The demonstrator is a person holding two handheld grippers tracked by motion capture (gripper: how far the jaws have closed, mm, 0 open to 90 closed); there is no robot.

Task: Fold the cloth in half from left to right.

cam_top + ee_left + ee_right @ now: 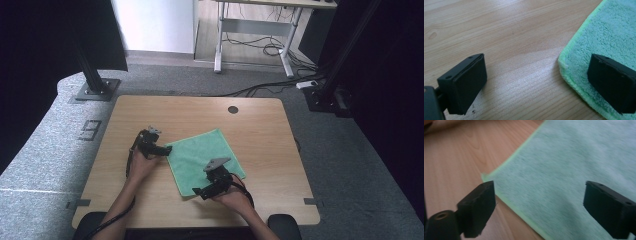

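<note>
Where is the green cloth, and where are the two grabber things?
green cloth [200, 150]: high view, middle of its flat top.
left gripper [166, 149]: high view, jaw tips at the cloth's left corner.
right gripper [198, 191]: high view, jaw tips at the cloth's near corner.

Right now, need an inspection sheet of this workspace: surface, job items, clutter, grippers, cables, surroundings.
Surface: wooden table, light wood grain, with a round dark grommet near the far edge.
Job's things: green cloth lying flat and spread open, set at an angle to the table edges.
Clutter: nothing seen on the table besides the cloth.
Grippers: left gripper open, jaws straddling the cloth's left corner, one over wood and one over cloth. Right gripper open, over the cloth's near corner. Neither grips the cloth yet.
Cables: a black cable trails from the left gripper along the forearm; floor cables lie under the far desk.
Surroundings: grey carpet, black frame posts, a white desk behind.
</note>
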